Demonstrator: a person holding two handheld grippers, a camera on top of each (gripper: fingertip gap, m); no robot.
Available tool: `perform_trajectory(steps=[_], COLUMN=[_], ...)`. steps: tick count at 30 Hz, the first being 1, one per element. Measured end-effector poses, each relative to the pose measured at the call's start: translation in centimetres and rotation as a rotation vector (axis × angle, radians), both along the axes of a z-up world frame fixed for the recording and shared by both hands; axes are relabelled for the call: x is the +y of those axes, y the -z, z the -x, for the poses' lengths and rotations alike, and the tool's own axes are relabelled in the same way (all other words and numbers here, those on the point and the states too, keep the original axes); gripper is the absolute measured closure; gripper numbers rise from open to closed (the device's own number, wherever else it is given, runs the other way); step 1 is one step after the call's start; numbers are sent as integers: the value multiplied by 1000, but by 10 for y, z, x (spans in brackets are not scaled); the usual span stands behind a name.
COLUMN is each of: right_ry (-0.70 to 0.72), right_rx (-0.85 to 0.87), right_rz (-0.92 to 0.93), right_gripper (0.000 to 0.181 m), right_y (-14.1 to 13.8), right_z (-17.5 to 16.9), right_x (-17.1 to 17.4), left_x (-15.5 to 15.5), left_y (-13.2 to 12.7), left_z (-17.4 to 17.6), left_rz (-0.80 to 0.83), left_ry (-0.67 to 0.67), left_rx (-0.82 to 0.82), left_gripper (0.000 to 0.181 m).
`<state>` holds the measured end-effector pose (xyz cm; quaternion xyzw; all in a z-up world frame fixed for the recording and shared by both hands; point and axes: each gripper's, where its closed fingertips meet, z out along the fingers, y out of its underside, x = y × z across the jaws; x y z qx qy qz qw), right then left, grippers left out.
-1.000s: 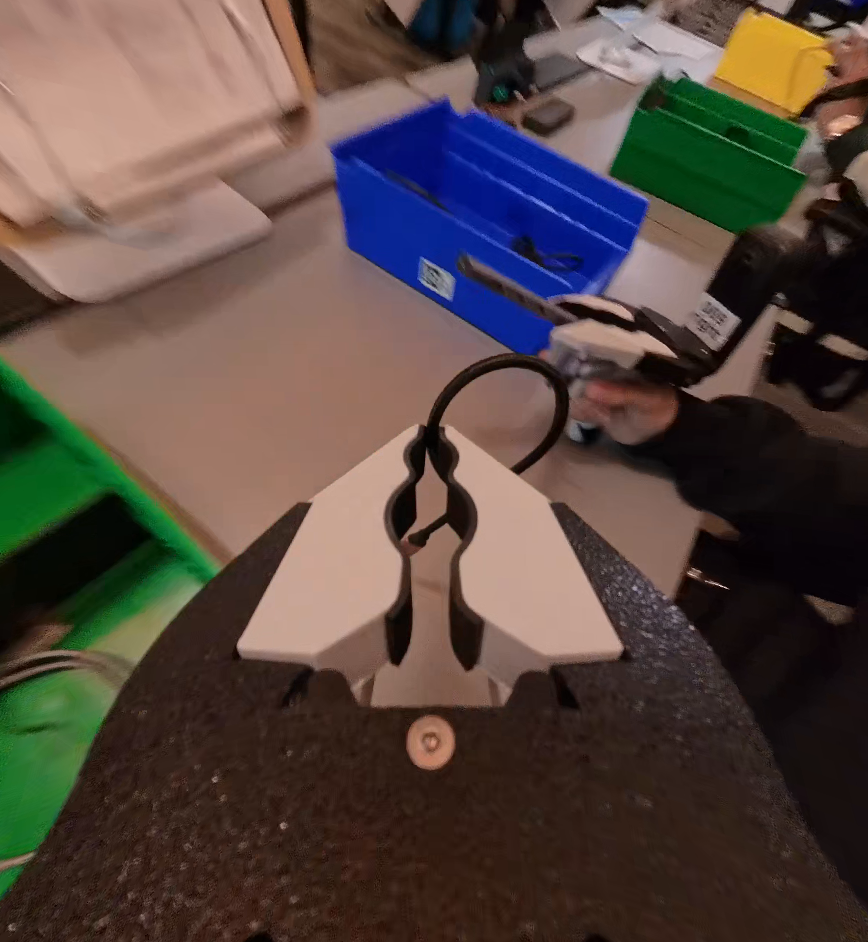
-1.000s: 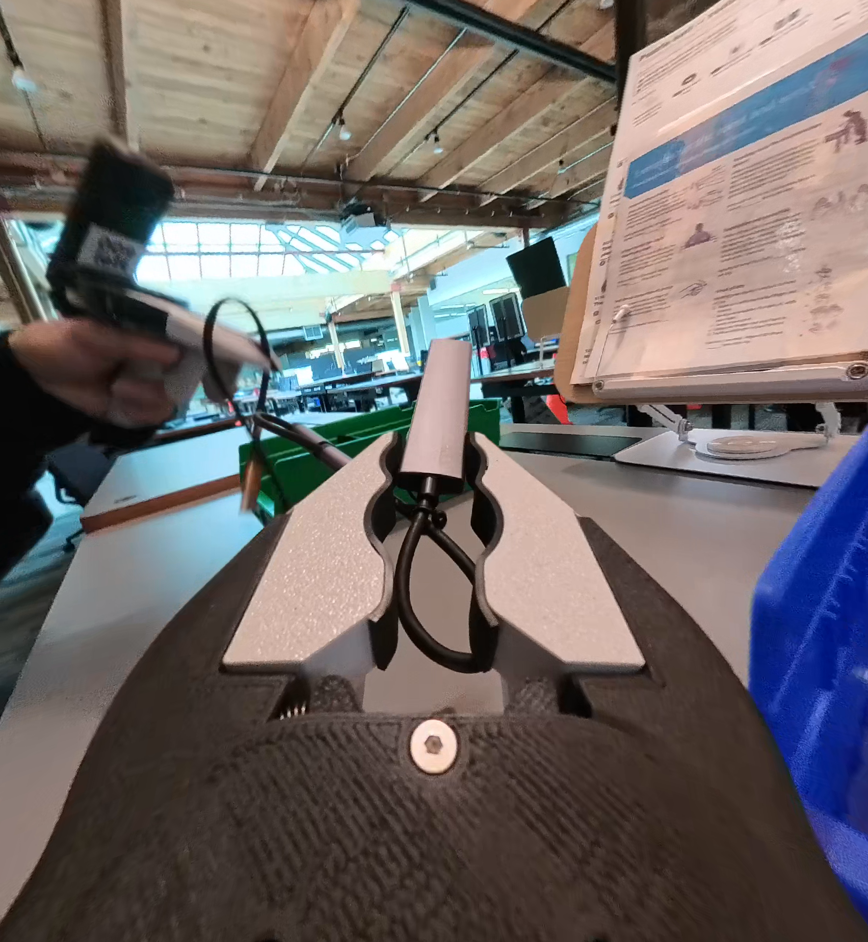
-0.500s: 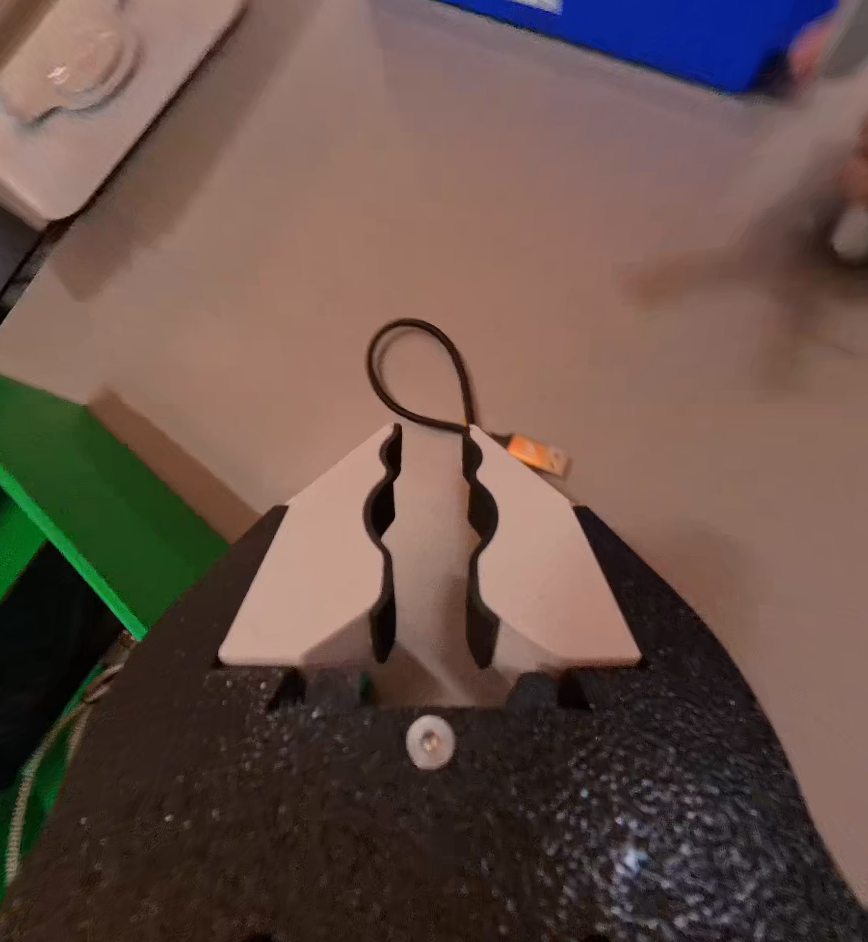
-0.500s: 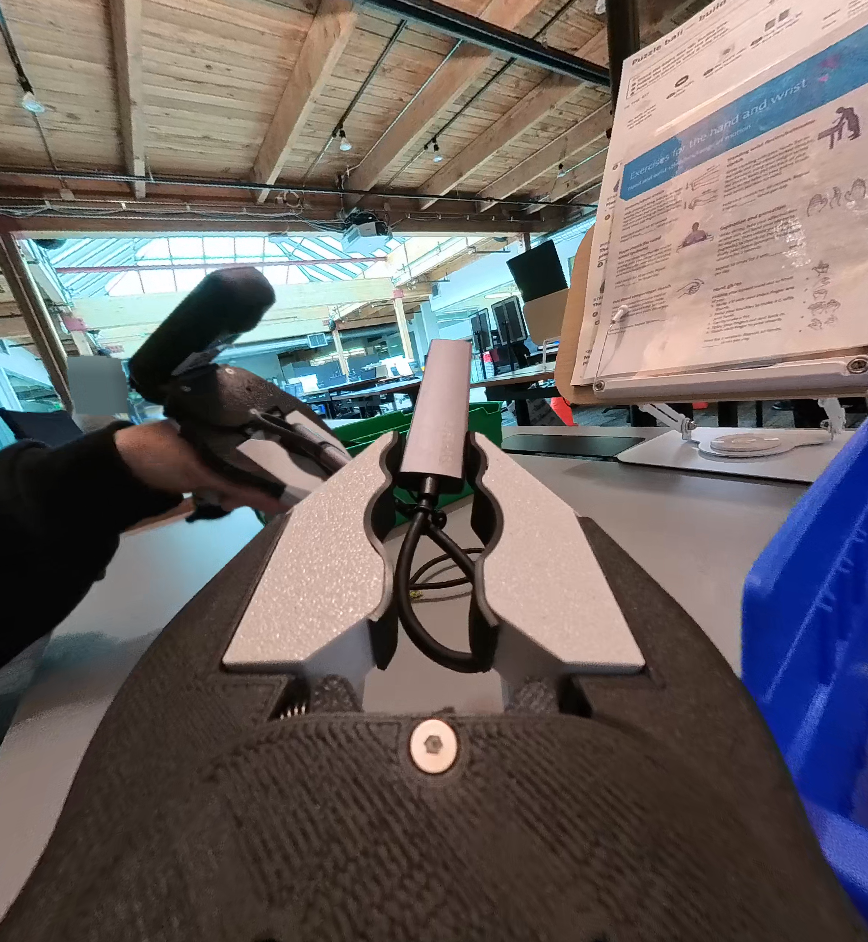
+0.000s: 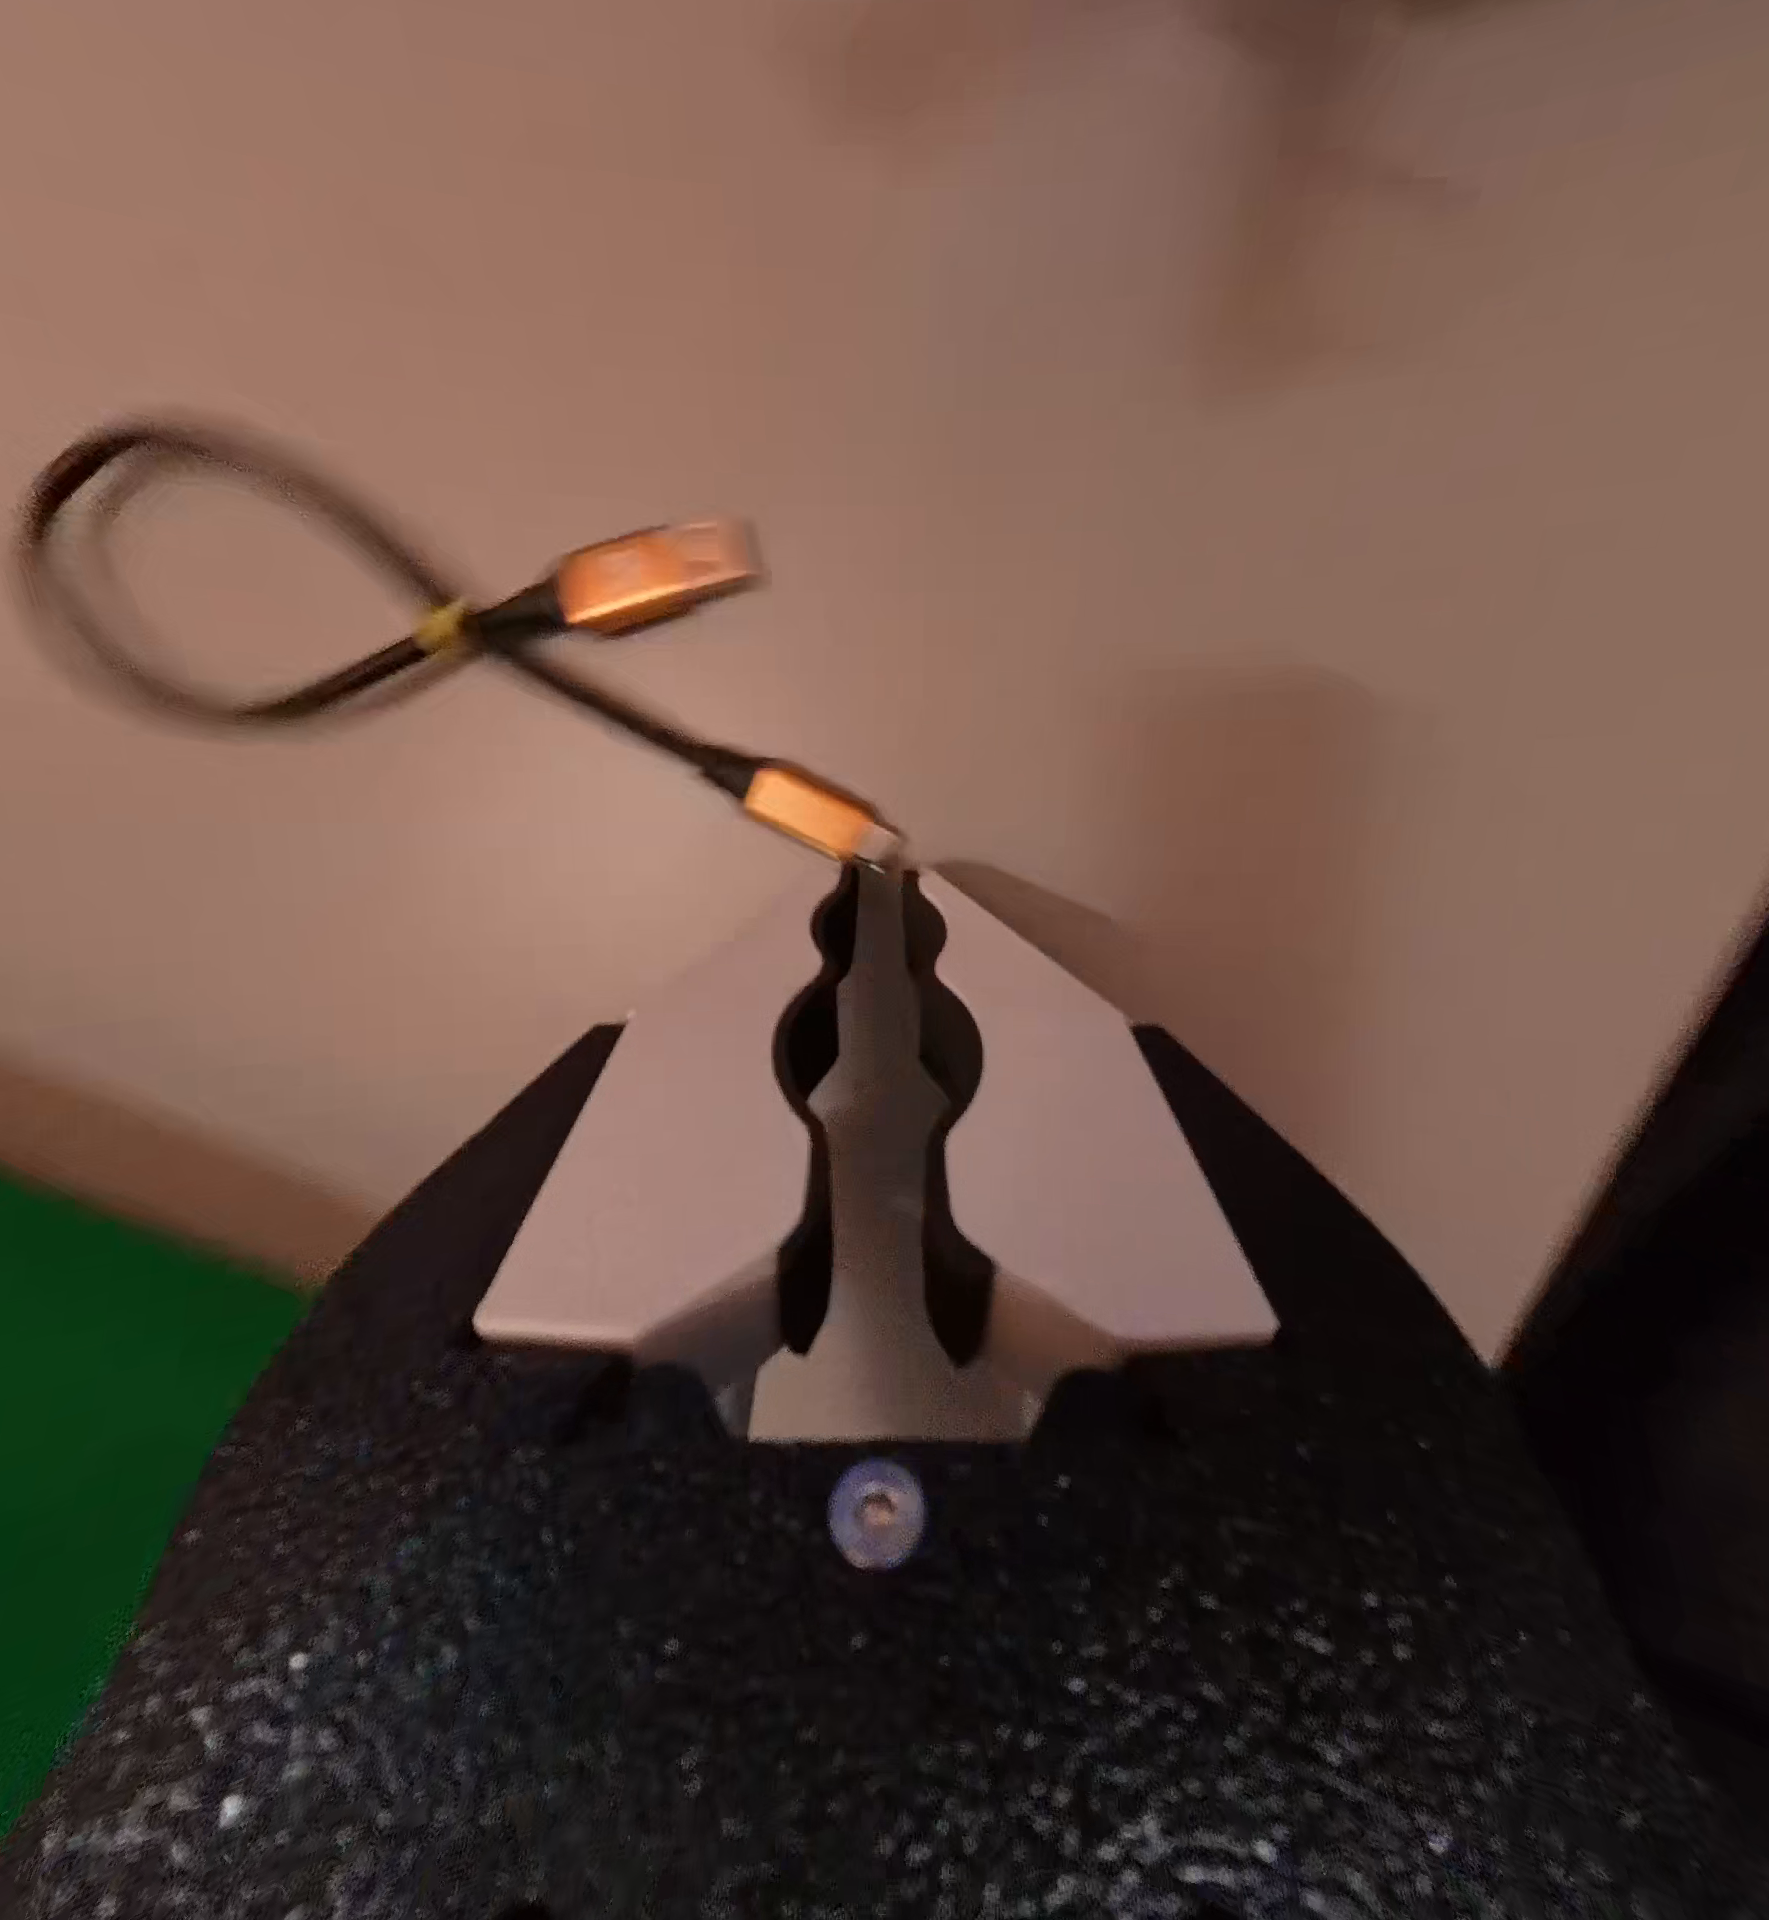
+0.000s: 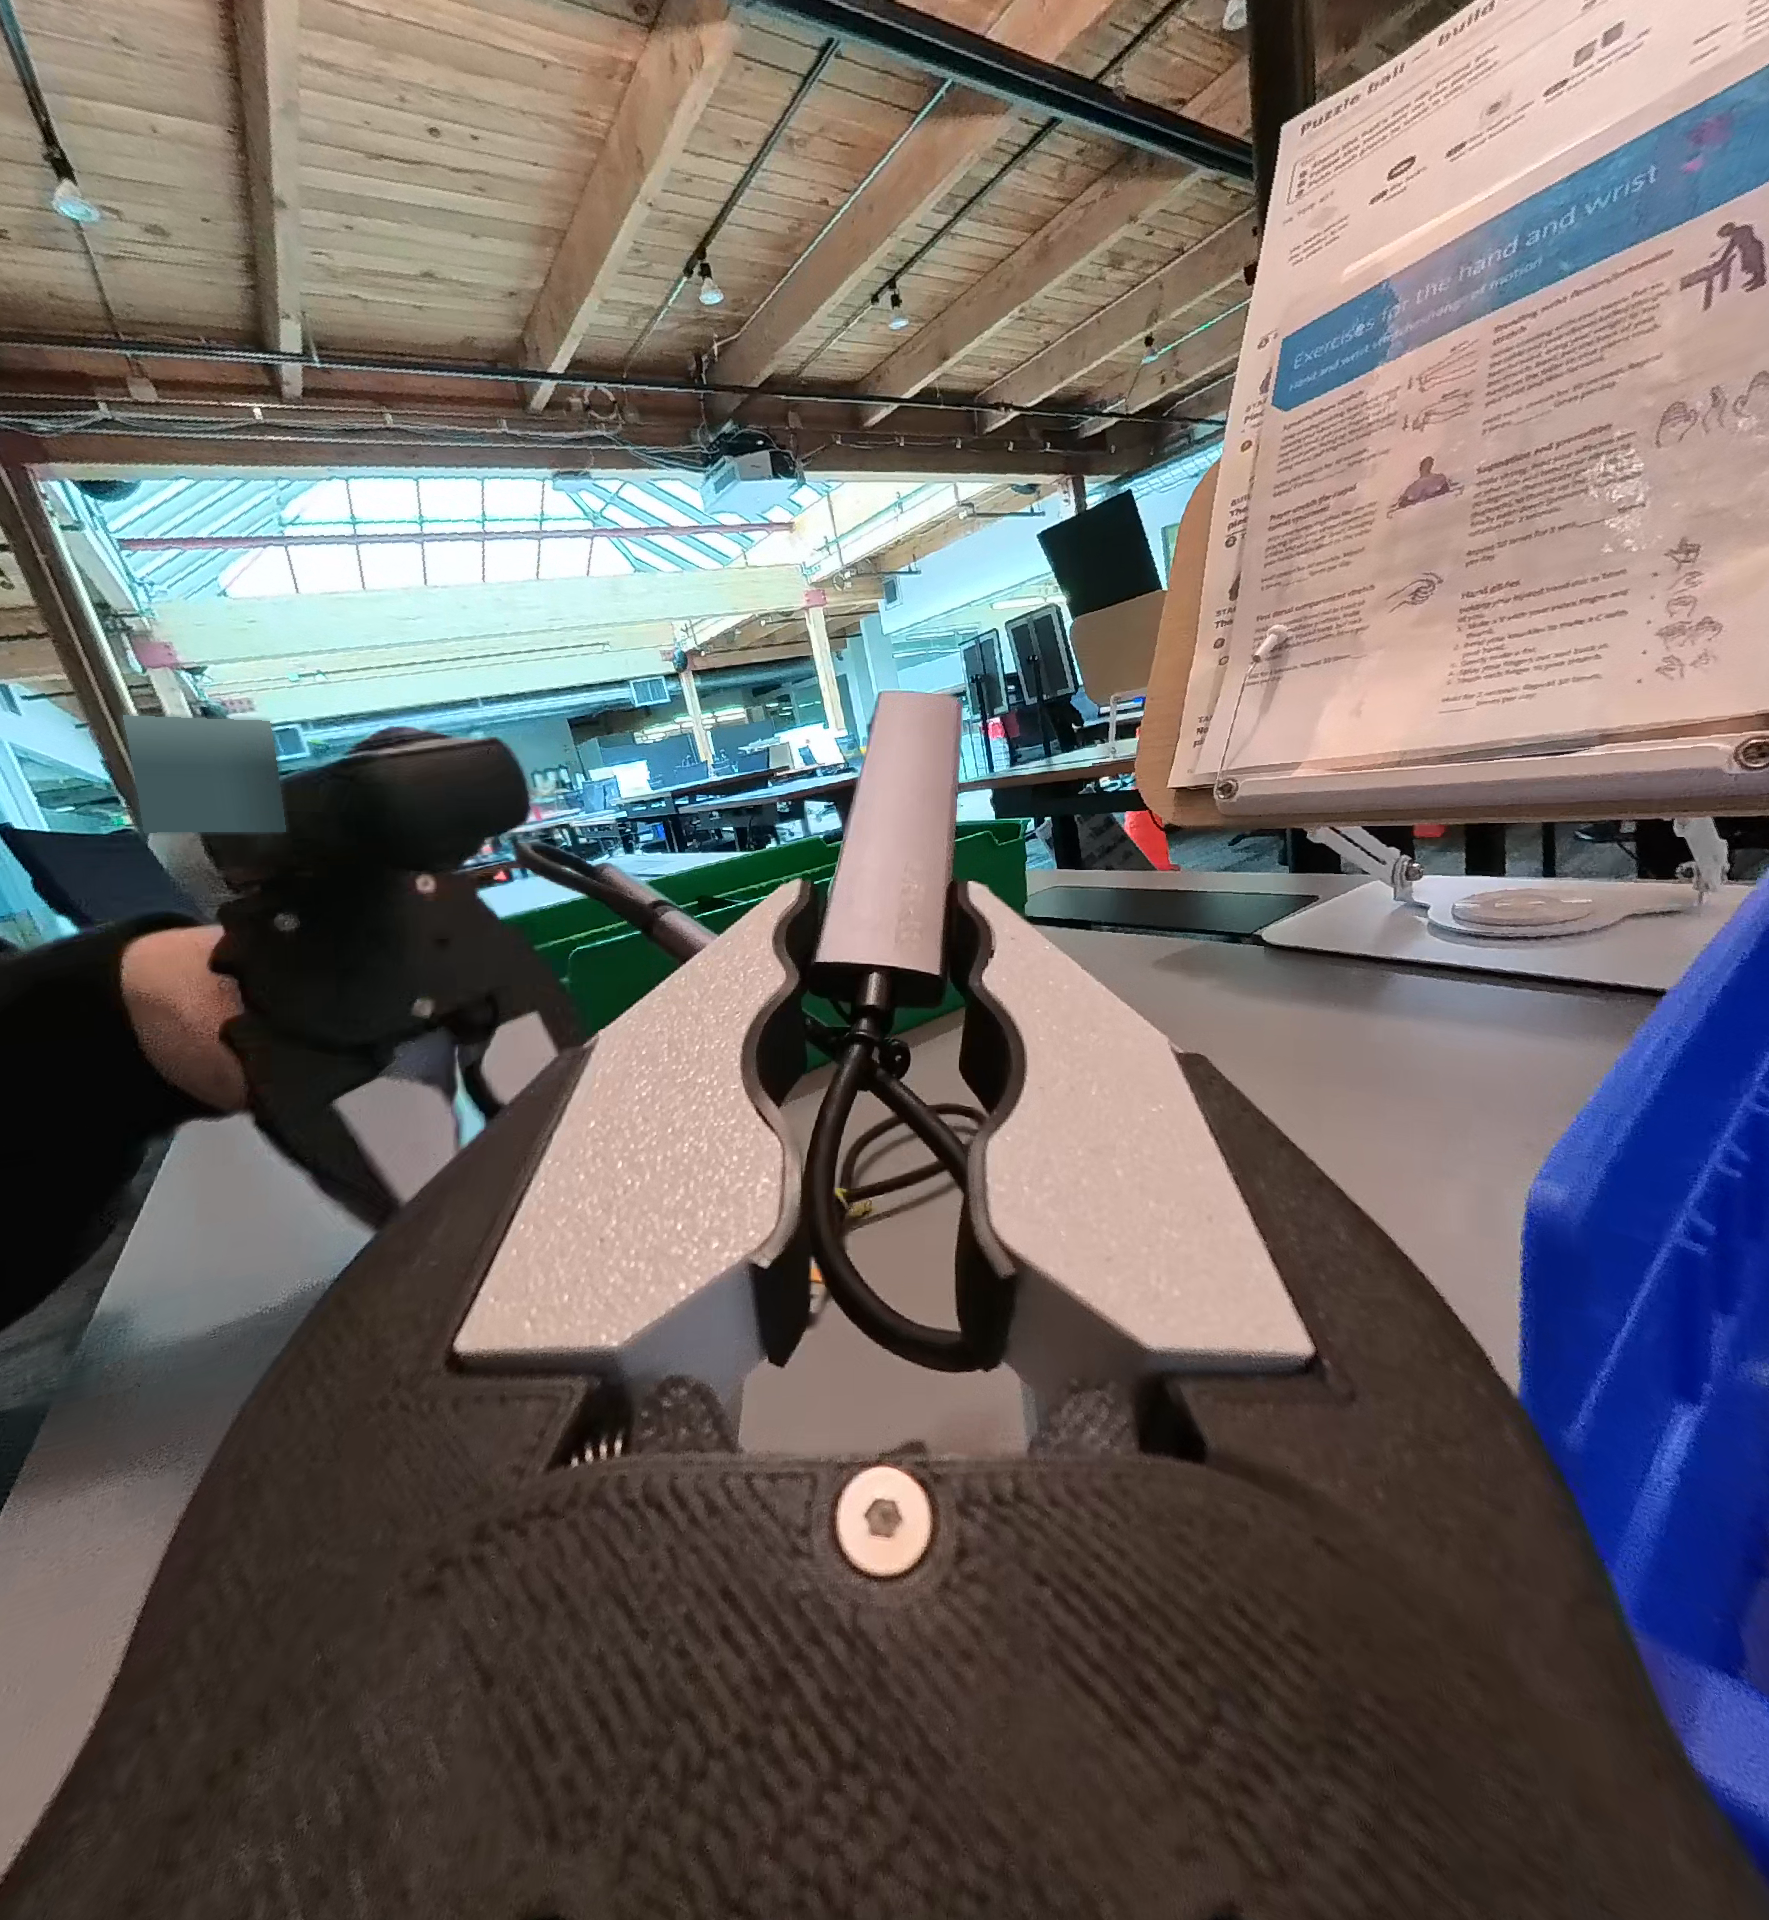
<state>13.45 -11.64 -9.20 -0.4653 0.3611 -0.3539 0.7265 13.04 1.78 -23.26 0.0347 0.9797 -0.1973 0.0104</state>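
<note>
A short black cable (image 5: 184,686) with two orange connectors lies looped on the beige table (image 5: 859,312), bound by a yellow tie. My left gripper (image 5: 878,883) is closed to a narrow gap, its tips pinching the metal plug of the smaller orange connector (image 5: 807,816). The larger connector (image 5: 651,587) lies free beyond it. My right gripper (image 6: 888,894) is shut on a grey bar-shaped adapter (image 6: 895,821), held upright above the table, its own black lead (image 6: 838,1226) looping down between the fingers. The left gripper also shows in the right wrist view (image 6: 371,966), tilted down in a black-sleeved hand.
A blue bin (image 6: 1690,1299) stands close on the right of the right gripper. A green bin (image 6: 755,925) sits behind the adapter and shows in the left wrist view (image 5: 49,1403). A document stand with a printed sheet (image 6: 1534,416) rises at the back right. The left gripper's tips are roughly 20 cm from the right gripper's.
The left gripper let go of the cable loop and opened; the cable now lies on the table. It has since dropped lower and closed on the small orange connector. The right gripper stayed still.
</note>
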Motion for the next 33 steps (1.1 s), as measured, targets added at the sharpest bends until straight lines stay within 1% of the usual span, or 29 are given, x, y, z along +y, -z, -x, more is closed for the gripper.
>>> perform_trajectory(steps=[1,2,3,4,7,8,9,10,12,14,16,18,20,21,23,24,26,28,31,33], right_ry=[3,4,7,9,10,10,10,12,18,36,42,53,47,47,47,48,54,71,106,122], right_rx=[-2,-4,-6,-7,-6,-5,-6,-6,-8,-13,-16,-17,-17,-16,-17,-16,-17,-18,-19,-20], right_rz=[-2,-4,-6,-8,-10,-9,-6,-4,-6,-7,-12,-9,-2,2,16,19,21,25,31,35], right_gripper=[158,158,158,158,158,158,158,158,158,158,158,158,157,158,158,158,158,158,158,157], right_y=[0,0,-1,-1,-1,-1,-1,-1,-1,-1,-2,-2,-2,-2,-1,-1,-1,-1,-1,-1], right_z=[0,0,0,0,0,0,0,0,0,0,0,0,0,0,0,0,0,0,-1,-1], right_x=[0,-1,-1,-2,-2,-2,-2,-2,-3,-6,-8,-10,-8,-8,-6,-6,-6,-9,-13,-16], left_x=[-8,-17,-24,-29,-45,-46,-47,-48,-50,-59,-70,-83,-89,-92,-96,-97,-96,-96,-92,-84], left_y=[2,0,-2,-5,-30,-37,-42,-43,-37,-29,-20,-11,-3,-2,-1,0,1,1,1,1], left_z=[19,34,42,44,29,25,19,13,1,-7,-12,-17,-15,-13,-14,-15,-15,-16,-22,-29], left_rz=[35,88,129,167,322,344,344,319,248,224,235,261,278,297,330,338,350,372,373,353], left_ry=[54,100,133,163,282,339,388,428,482,529,563,567,570,563,517,466,356,244,42,-149], left_rx=[86,142,156,132,-74,-143,-205,-249,-295,-299,-271,-244,-178,-145,-87,-40,67,120,89,50], left_gripper=[174,173,172,172,171,169,162,157,154,151,150,151,156,162,164,167,167,168,168,168])
